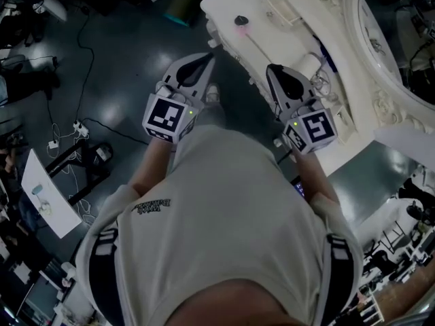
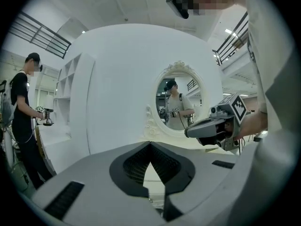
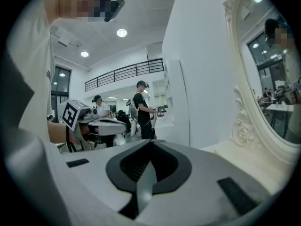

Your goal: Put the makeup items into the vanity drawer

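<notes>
I am standing in front of a white vanity with an ornate oval mirror. Small items lie on its top: a dark round piece with a pink spot, a thin white stick, a white tube and a flat white box. No drawer shows clearly. My left gripper hangs shut and empty over the floor just left of the vanity edge. The right gripper is shut and empty at the vanity's front edge, near the tube. The mirror reflects a person holding grippers.
Cables and a power strip lie on the dark floor to the left, with a white board beyond. Another person stands by a white shelf unit. Two more people are farther back.
</notes>
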